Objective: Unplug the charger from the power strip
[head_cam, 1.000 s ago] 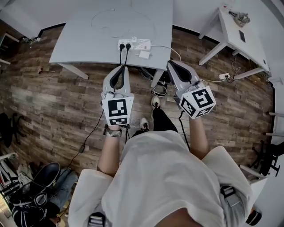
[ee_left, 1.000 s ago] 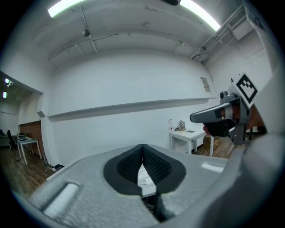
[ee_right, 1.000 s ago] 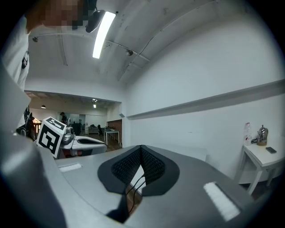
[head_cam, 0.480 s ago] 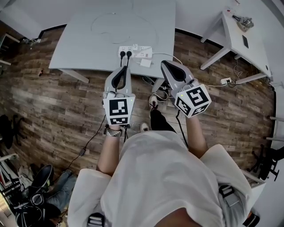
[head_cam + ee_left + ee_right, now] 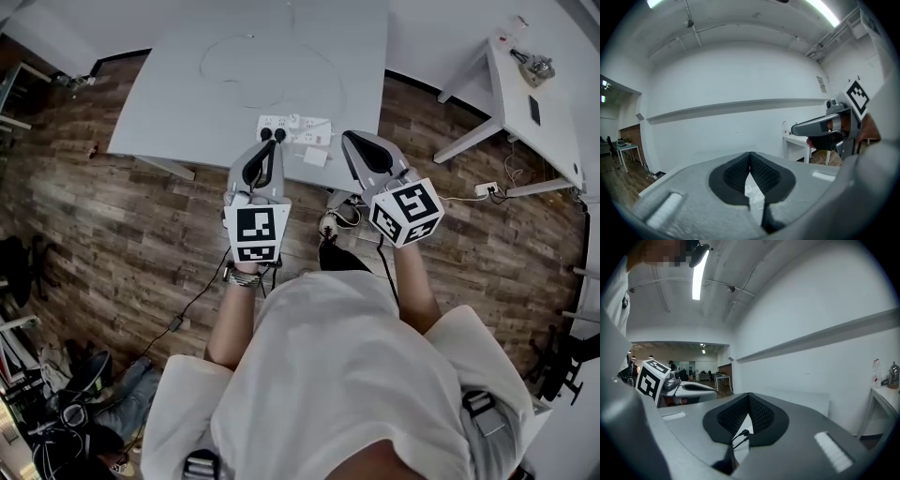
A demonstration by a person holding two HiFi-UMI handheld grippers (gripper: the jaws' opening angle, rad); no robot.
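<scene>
**Hovering both grippers by the power strip, nothing grabbed**

Both hand-held grippers are out over the near edge of the grey table (image 5: 187, 103). The left gripper (image 5: 264, 147) has its jaws pinched together with nothing in them. Its tips sit just on the near side of the two black plugs (image 5: 272, 135) at the left end of the white power strip (image 5: 305, 129). The right gripper (image 5: 352, 142) is the same deal, jaws closed and empty, just right of the strip. The strip lies close to the table's near edge. A small white charger block (image 5: 315, 157) sits right against its near side, and I can't tell if it's plugged in.
</scene>
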